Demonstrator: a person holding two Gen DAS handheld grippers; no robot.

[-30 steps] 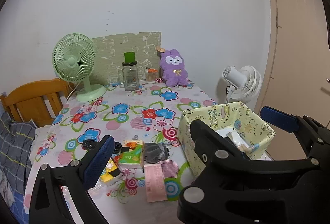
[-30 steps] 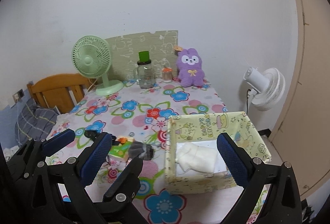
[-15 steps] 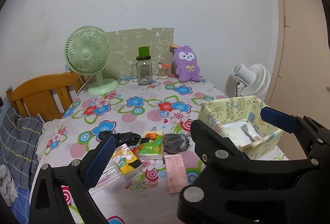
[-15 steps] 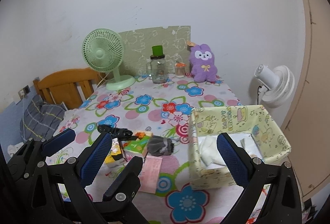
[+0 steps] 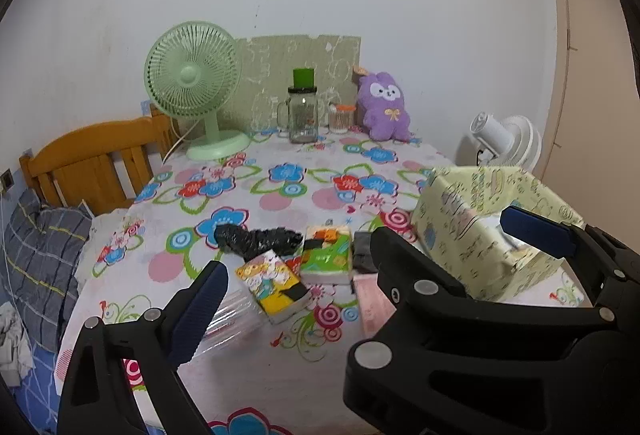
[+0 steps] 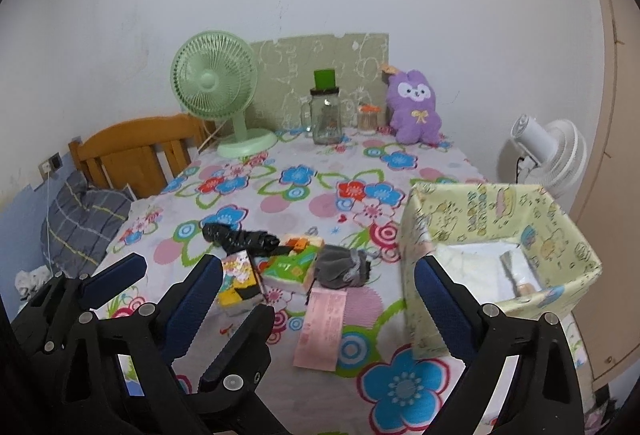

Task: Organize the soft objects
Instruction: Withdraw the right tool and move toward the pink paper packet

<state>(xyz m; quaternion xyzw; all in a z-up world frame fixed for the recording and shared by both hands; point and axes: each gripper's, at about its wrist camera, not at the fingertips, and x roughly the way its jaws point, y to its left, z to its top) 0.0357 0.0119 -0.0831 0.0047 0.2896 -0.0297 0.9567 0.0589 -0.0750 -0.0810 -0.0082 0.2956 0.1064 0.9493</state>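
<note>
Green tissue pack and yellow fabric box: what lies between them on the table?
The grey sock bundle, seen in the right wrist view between the green tissue pack and the yellow fabric box.

No text can be read with confidence. The yellow patterned box (image 6: 496, 219), at the right of the frame, carries green lettering on its inner wall, too small and blurred to make out. The pink paper slip (image 6: 322, 327), lower centre, shows faint illegible print.

Both wrist cameras look from the near edge, tilted down across the flowered tabletop (image 5: 280, 195) toward the far wall. The right view sits further right, nearer the yellow fabric box (image 6: 496, 259). Both share the green desk fan (image 5: 192, 83) and purple plush rabbit (image 6: 416, 107).
</note>
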